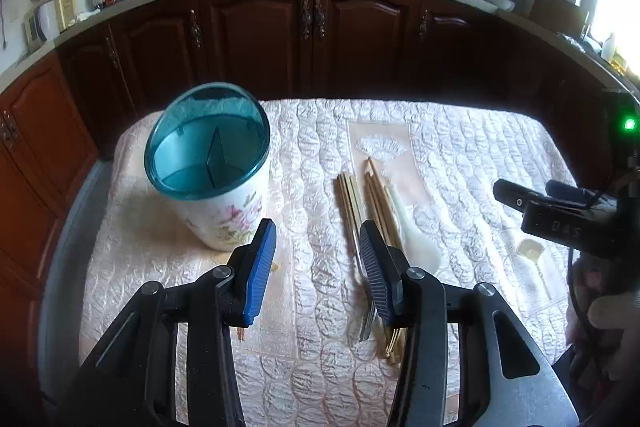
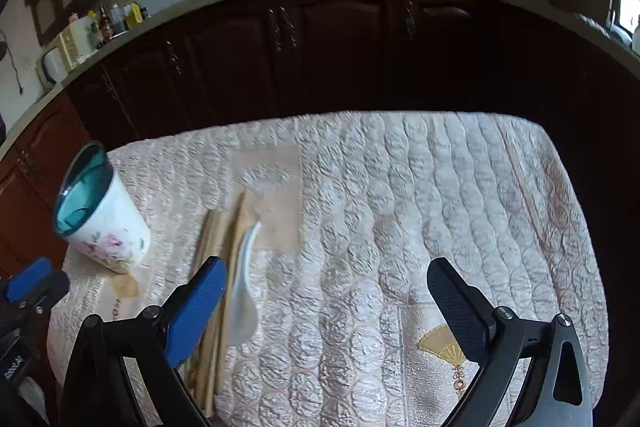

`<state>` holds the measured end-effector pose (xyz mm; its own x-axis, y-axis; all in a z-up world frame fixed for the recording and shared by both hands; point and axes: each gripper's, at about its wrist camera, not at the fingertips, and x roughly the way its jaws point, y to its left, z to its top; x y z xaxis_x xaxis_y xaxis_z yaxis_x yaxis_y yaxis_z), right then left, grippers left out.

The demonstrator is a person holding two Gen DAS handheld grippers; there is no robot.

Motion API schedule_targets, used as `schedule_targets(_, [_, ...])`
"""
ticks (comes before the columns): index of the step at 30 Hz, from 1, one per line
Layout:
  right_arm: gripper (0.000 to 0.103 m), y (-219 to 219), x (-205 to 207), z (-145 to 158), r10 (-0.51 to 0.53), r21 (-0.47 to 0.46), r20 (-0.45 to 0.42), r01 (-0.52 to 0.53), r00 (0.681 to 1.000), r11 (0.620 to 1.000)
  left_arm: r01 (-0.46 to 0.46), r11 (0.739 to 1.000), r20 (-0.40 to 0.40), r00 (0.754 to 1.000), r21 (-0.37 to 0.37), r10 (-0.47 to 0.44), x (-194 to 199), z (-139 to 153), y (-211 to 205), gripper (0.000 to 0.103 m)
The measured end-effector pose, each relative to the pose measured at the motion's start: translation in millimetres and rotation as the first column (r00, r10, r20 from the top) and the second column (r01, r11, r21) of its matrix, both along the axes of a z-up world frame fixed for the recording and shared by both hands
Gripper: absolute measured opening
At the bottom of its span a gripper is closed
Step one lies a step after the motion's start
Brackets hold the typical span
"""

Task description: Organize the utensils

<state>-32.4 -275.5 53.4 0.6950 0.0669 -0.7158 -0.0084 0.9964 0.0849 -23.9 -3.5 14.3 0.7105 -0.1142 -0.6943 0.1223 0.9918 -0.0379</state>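
Note:
A white floral utensil holder (image 1: 224,215) with a teal divided rim stands upright on the quilted cloth, left of a pile of utensils. Wooden chopsticks (image 1: 354,195), a white ceramic spoon (image 1: 416,241) and a metal fork (image 1: 366,319) lie side by side. My left gripper (image 1: 318,227) hovers open between the holder and the pile, nothing between its pads; its right finger hides part of the fork. My right gripper (image 2: 326,263) stands wide open above bare cloth, with the spoon (image 2: 244,303) and chopsticks (image 2: 216,231) by its left finger and the holder (image 2: 112,235) further left.
The quilted pale pink tablecloth (image 2: 400,187) covers the whole table, with a gold fan print (image 2: 442,347) near the right gripper. Dark wooden cabinets (image 1: 312,39) stand beyond the far edge, with a counter holding pots and bottles. A person's hand (image 1: 612,311) shows at the right.

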Motion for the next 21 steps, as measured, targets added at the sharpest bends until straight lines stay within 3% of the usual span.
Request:
schedule_targets(5, [0.100, -5, -50, 36, 0.030, -0.008, 0.034, -0.030, 0.999, 1.000, -0.011, 1.000, 0.025, 1.000, -0.007, 0.012, -4, 10, 2, 0.043])
schedule_targets(9, [0.100, -5, -69, 42, 0.033, -0.006, 0.052, -0.033, 0.998, 0.999, -0.024, 1.000, 0.033, 0.999, -0.004, 0.024, -6, 15, 3, 0.043])
schedule_targets(13, [0.100, 4, -47, 49, 0.019, -0.017, 0.047, -0.018, 0.999, 1.000, -0.036, 0.999, 0.037, 0.999, -0.001, 0.036, -6, 17, 5, 0.043])
schedule_targets(21, [0.100, 11, -67, 58, 0.017, -0.071, 0.052, -0.013, 0.998, 0.997, -0.045, 0.999, 0.038, 0.998, -0.009, 0.045, -5, 21, 6, 0.043])
